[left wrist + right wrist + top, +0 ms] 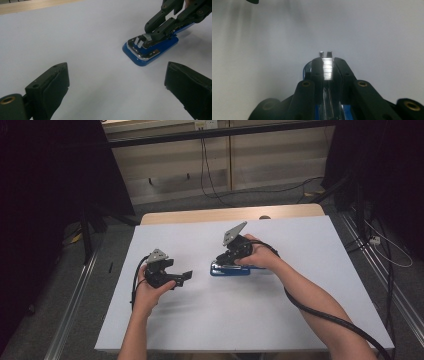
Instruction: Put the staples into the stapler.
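Observation:
A blue stapler with a silver metal top lies flat near the middle of the white sheet. My right gripper comes down on it from the right and is shut on the stapler's metal upper arm. In the right gripper view the two jaws pinch the shiny metal strip, with the blue base below. In the left gripper view the stapler sits ahead to the right under the right gripper. My left gripper hovers left of the stapler, open and holding nothing.
The white sheet covers a wooden table whose far edge shows at the back. Black cables and dark stands stand on the floor beyond. A thick cable trails from the right gripper along the forearm.

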A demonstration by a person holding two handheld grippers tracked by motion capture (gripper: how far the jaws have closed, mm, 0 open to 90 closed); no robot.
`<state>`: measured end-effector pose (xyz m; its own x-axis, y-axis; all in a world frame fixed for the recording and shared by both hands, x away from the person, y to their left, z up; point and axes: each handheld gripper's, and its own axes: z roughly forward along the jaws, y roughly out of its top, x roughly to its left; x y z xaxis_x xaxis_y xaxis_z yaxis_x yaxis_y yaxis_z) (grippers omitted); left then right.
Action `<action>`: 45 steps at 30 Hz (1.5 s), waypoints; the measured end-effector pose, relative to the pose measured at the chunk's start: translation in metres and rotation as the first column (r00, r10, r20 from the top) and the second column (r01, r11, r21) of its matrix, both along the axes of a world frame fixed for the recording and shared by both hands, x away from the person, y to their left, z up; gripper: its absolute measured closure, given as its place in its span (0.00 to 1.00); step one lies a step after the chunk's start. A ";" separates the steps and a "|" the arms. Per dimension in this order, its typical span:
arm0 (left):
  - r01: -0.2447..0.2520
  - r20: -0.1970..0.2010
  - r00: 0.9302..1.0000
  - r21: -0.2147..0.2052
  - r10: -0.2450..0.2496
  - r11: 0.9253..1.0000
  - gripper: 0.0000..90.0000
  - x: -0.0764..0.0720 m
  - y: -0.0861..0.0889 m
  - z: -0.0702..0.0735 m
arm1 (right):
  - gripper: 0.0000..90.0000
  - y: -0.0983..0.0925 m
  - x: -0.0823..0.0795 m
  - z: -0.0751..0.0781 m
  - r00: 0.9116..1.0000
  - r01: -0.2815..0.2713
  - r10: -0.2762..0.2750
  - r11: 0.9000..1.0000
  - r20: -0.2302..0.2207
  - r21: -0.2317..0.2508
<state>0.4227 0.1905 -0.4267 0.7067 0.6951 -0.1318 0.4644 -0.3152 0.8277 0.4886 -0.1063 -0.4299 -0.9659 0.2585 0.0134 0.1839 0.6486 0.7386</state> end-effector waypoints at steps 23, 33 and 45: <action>-0.004 0.003 1.000 0.005 0.004 1.000 0.07 0.001 0.001 0.000 | 0.88 -0.004 0.000 0.003 1.000 -0.011 0.011 1.000 -0.002 0.017; -0.003 0.004 1.000 0.005 0.003 1.000 0.07 0.001 0.001 0.000 | 0.88 -0.003 0.002 0.000 1.000 -0.017 0.018 1.000 -0.007 0.015; -0.005 -0.002 1.000 0.003 0.005 1.000 0.07 0.001 0.001 -0.001 | 0.88 -0.001 0.004 -0.003 1.000 -0.025 0.026 1.000 -0.007 0.017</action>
<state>0.4239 0.1915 -0.4276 0.7029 0.6992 -0.1308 0.4675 -0.3155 0.8258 0.4926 -0.1071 -0.4329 -0.9721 0.2334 0.0247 0.1728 0.6403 0.7485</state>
